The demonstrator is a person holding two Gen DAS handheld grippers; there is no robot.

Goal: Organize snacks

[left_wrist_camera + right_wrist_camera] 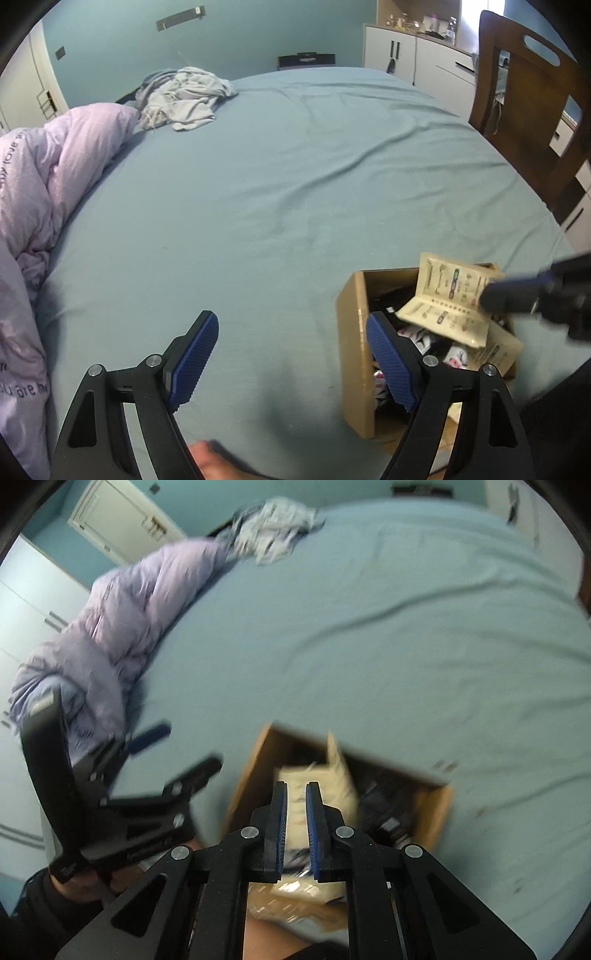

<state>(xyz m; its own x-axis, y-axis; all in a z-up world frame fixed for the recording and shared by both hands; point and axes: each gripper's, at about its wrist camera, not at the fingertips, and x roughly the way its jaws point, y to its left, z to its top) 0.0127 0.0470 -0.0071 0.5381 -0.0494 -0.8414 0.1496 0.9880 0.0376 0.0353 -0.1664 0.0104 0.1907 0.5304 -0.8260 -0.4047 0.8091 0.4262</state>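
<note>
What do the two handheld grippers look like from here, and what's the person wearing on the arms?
Both grippers, left and right, have black angular frames with triangular cutouts, silver round pivot bolts and blue ribbed finger pads. The left one's body carries small, unreadable white lettering. A dark sleeve covers the left arm.

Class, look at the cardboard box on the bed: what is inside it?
The cardboard box holds cream snack packets and red-and-white wrappers over dark items; the packets and left gripper cover the rest.

Home bedroom: a bed (295, 192) in blue-grey sheet is filling the view, a lilac duvet (44, 177) bunching along its left edge, crumpled clothes (184, 98) at the far corner, white cabinets (417, 55), wooden chair (524, 96), white door (122, 517) standing around.
</note>
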